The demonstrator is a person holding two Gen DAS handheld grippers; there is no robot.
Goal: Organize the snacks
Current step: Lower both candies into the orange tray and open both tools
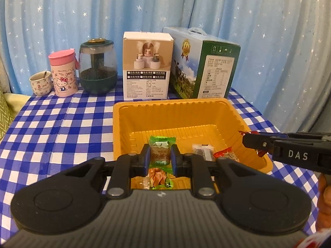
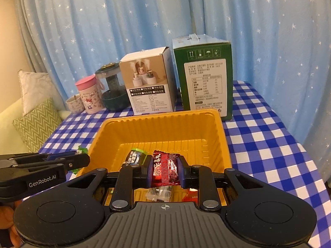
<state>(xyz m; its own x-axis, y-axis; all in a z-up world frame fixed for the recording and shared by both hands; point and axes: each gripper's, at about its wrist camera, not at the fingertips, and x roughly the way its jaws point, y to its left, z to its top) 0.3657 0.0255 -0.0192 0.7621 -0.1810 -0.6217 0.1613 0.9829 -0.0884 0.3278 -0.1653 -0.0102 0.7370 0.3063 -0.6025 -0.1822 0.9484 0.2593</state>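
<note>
Gripper amid snacks, above tray

Backdrop: blue curtain with small white stars, hanging in vertical folds across the full width behind the table
Table cover: blue and white checked cloth, creased in places
Wall: cream surface, visible at far left beside the curtain edge
Seating: pale sofa left of the table
Cushions: one white, one green zigzag, resting on the sofa
Light: warm indoor cast
</note>
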